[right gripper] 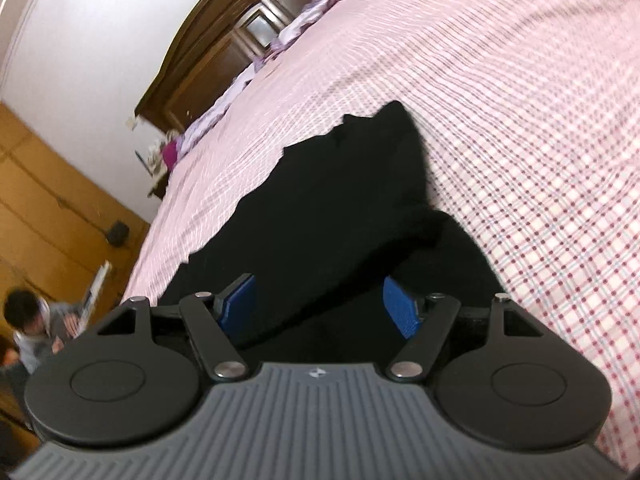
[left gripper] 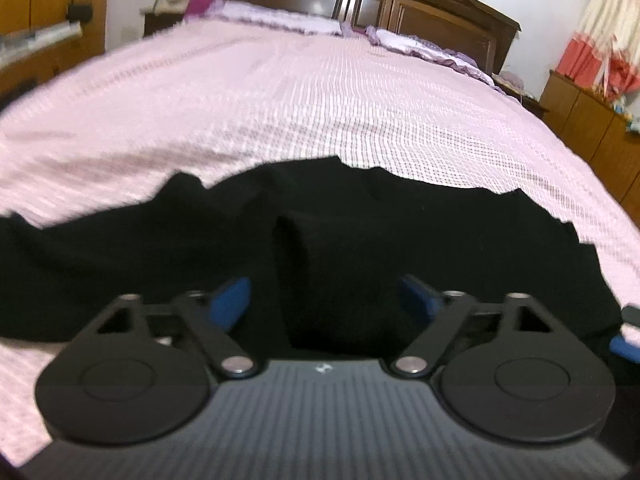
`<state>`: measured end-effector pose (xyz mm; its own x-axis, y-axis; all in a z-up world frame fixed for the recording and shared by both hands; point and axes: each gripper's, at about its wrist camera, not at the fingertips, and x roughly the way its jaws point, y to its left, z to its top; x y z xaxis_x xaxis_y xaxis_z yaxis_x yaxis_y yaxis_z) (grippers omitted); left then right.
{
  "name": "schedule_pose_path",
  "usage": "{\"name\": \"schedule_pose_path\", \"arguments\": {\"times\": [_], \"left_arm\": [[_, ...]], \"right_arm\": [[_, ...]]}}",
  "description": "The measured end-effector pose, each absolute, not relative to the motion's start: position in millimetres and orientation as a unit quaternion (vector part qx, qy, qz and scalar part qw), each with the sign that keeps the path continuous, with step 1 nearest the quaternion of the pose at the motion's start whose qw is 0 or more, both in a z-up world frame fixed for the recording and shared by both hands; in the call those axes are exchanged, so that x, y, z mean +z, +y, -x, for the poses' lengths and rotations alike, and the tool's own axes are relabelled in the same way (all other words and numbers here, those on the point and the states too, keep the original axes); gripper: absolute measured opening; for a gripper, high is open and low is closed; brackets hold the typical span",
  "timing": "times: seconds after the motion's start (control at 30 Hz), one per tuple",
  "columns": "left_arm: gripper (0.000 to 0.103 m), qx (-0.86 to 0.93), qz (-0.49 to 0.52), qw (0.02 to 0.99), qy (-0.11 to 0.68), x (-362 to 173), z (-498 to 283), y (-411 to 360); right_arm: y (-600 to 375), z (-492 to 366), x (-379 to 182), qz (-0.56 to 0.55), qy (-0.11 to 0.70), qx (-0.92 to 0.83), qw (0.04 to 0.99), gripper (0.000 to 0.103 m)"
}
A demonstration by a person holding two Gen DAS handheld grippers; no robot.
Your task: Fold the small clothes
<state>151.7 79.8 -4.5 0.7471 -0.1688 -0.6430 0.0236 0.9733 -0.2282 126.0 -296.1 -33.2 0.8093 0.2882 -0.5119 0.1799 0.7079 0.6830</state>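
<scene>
Both claws are spread wide: the left claw (left gripper: pixel 324 300) straddles a raised fold of the black garment (left gripper: pixel 360 208), the right claw (right gripper: pixel 318 304) sits low over its other end, likely readying pinches. It lies rumpled on the checked bed (left gripper: pixel 280 92).

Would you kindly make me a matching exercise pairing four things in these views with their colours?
Things:
1. garment
2. bedspread
3. headboard
4. finger pads

Colours:
A. dark brown
B. blue
C. black
D. pink check

Pairs: 1-C, 2-D, 3-A, 4-B
</scene>
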Motion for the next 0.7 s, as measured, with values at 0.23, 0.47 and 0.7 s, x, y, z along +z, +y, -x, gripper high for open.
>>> {"name": "schedule_pose_path", "arguments": {"times": [0.23,0.47,0.7], "left_arm": [[0.015,-0.074,0.138,0.923,0.351,-19.4,-169.3,79.0],[0.027,-0.034,0.075,0.934,0.347,-24.0,-173.2,72.0],[0.056,-0.014,0.063,0.939,0.338,-19.9,-159.5,73.8]], "right_arm": [[-308.6,-139.1,-45.0,-0.438,0.256,0.003,0.862,0.076],[-307.3,-137.9,-49.7,-0.404,0.239,-0.02,0.883,0.076],[-296.6,-135.0,-45.0,-0.361,0.255,-0.023,0.897,0.076]]}}
